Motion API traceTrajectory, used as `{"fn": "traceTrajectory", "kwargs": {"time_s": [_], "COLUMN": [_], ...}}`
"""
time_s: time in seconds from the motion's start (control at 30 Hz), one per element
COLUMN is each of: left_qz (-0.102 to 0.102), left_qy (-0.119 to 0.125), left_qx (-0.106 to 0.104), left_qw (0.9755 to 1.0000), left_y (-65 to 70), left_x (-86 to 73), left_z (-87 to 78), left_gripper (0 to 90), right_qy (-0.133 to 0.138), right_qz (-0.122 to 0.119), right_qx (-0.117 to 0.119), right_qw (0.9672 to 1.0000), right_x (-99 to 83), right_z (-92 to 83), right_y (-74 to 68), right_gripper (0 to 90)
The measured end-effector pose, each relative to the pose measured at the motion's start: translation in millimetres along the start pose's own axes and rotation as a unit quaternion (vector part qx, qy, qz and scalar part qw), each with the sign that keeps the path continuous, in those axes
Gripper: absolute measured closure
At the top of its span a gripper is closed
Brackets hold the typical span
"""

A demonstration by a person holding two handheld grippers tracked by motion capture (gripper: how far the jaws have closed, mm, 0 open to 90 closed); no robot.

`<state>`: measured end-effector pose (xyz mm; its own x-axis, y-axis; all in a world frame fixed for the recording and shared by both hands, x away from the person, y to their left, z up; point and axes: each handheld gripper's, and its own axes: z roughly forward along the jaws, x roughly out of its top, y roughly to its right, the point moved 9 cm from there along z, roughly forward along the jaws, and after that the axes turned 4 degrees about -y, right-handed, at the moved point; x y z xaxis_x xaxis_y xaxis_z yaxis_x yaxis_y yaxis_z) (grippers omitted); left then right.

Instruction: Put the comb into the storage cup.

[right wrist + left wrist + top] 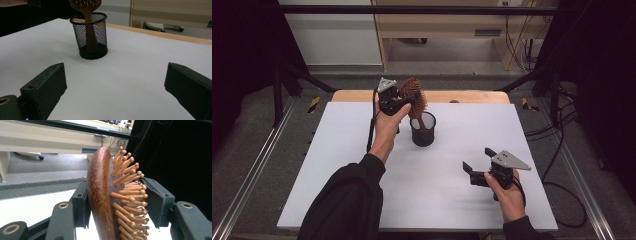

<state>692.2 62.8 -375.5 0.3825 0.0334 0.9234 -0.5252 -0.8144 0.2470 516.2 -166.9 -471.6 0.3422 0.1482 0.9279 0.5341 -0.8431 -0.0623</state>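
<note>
A brown wooden hairbrush (414, 95) stands head up with its handle down inside a black mesh cup (423, 130) at the far middle of the white table. In the left gripper view the brush (100, 195) has its smooth back toward one pad and its bristles toward the other. My left gripper (408, 98) (116, 195) is around the brush head, its pads close beside it with slim gaps. My right gripper (478, 160) (115, 82) hovers near the front right, jaws wide apart and empty, facing the cup (90, 37).
The white table top (362, 190) has a wooden strip (472, 96) along its far edge. Metal rails (247, 170) run beside the table. Cables (562, 150) lie on the floor at the right. Pale cabinets (337, 40) stand behind.
</note>
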Motion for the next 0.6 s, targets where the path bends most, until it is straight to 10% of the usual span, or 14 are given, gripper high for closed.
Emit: {"fn": "traceTrajectory", "kwargs": {"time_s": [0.6], "left_qz": [-0.006], "left_qy": [-0.003], "left_qx": [0.003], "left_qw": [1.0000], "left_y": [-8.3], "left_x": [-1.3], "left_z": [-1.5], "left_gripper": [41.6], "right_qy": [-0.001], "right_qz": [-0.002], "right_qx": [0.002], "right_qw": [1.0000], "right_x": [-0.2], "right_z": [0.6], "right_y": [-1.2], "right_gripper": [4.3]}}
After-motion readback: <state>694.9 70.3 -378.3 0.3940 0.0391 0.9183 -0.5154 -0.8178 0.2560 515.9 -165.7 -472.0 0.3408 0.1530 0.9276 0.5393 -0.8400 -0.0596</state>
